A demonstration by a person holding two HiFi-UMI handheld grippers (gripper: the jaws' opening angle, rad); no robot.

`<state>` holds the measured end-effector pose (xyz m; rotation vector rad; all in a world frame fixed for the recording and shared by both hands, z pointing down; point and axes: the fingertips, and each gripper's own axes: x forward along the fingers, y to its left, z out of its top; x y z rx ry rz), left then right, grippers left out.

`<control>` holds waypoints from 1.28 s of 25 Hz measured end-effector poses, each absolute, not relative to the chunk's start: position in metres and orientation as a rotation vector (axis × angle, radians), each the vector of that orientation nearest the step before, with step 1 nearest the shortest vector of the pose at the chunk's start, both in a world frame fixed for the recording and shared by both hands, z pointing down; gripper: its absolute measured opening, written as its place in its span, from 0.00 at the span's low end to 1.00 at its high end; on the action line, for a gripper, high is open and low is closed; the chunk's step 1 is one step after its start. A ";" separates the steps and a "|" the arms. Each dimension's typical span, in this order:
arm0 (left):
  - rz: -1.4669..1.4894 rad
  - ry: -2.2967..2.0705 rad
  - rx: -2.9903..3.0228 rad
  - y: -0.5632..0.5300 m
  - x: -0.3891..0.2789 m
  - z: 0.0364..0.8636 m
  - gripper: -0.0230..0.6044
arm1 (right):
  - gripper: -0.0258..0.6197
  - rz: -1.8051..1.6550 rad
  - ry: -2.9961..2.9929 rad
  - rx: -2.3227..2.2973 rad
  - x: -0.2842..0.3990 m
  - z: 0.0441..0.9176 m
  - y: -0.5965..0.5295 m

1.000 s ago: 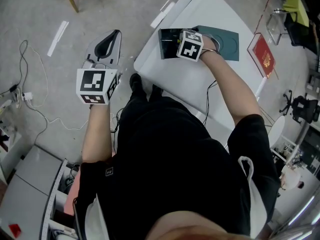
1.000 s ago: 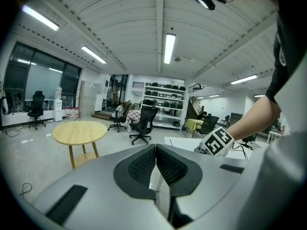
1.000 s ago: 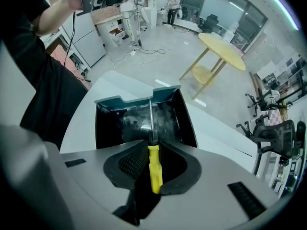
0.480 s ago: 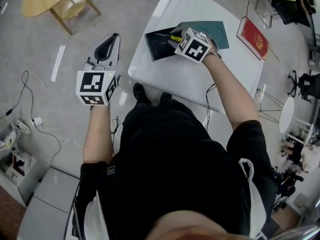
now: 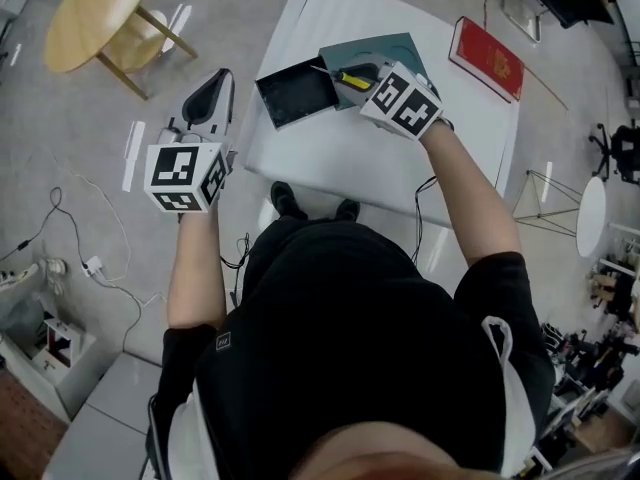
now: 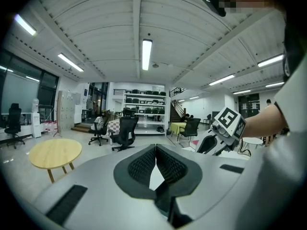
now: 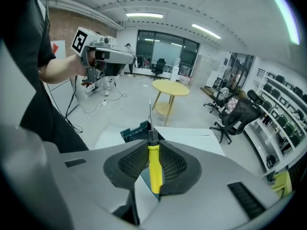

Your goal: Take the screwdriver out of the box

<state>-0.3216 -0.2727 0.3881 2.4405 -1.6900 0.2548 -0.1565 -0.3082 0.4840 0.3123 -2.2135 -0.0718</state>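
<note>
**Screwdriver lifted clear of the box**

At the left, the left gripper [image 5: 221,78] hangs over the floor beside the white table [image 5: 340,163], as it did a second ago. Its jaws are closed tip to tip with nothing between them, and it plays no part in the lift.

On the table's near left corner, the dark open box [image 5: 298,96] now looks empty. A second ago the right gripper [image 5: 366,73] was down over it. Now that gripper has risen and sits just right of the box, over a teal sheet [image 5: 390,50]. Its jaws are clamped on the yellow handle of the screwdriver [image 5: 349,79]. The right gripper view shows the handle pinched between the pads and the thin metal shaft pointing forward, out past the jaws.

The screwdriver is out of the box and in the air, so the task looks essentially done. Only setting it down would remain.
</note>
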 end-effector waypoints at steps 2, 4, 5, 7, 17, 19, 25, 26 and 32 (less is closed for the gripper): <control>0.254 -1.696 2.444 -0.272 -0.309 0.381 0.06 | 0.17 -0.064 -2.252 0.340 -0.141 0.473 -0.306; 0.265 -1.705 2.457 -0.272 -0.300 0.372 0.06 | 0.17 -0.039 -2.307 0.380 -0.127 0.459 -0.305; 0.268 -1.711 2.462 -0.272 -0.295 0.368 0.06 | 0.17 -0.023 -2.335 0.403 -0.120 0.451 -0.304; 0.265 -1.719 2.469 -0.272 -0.285 0.360 0.06 | 0.17 0.006 -2.385 0.452 -0.103 0.435 -0.303; 0.257 -1.715 2.523 -0.273 -0.243 0.329 0.06 | 0.17 0.063 -2.538 0.711 -0.014 0.380 -0.289; 0.256 -1.714 2.528 -0.273 -0.240 0.326 0.06 | 0.17 0.100 -2.579 0.764 0.005 0.370 -0.285; 0.256 -1.706 2.553 -0.277 -0.228 0.316 0.06 | 0.17 0.224 -2.739 0.922 0.058 0.328 -0.279; 0.258 -1.704 2.559 -0.278 -0.227 0.314 0.06 | 0.17 0.244 -2.762 0.952 0.066 0.322 -0.279; 0.257 -1.711 2.590 -0.282 -0.224 0.301 0.06 | 0.17 0.209 -2.866 1.108 0.109 0.293 -0.281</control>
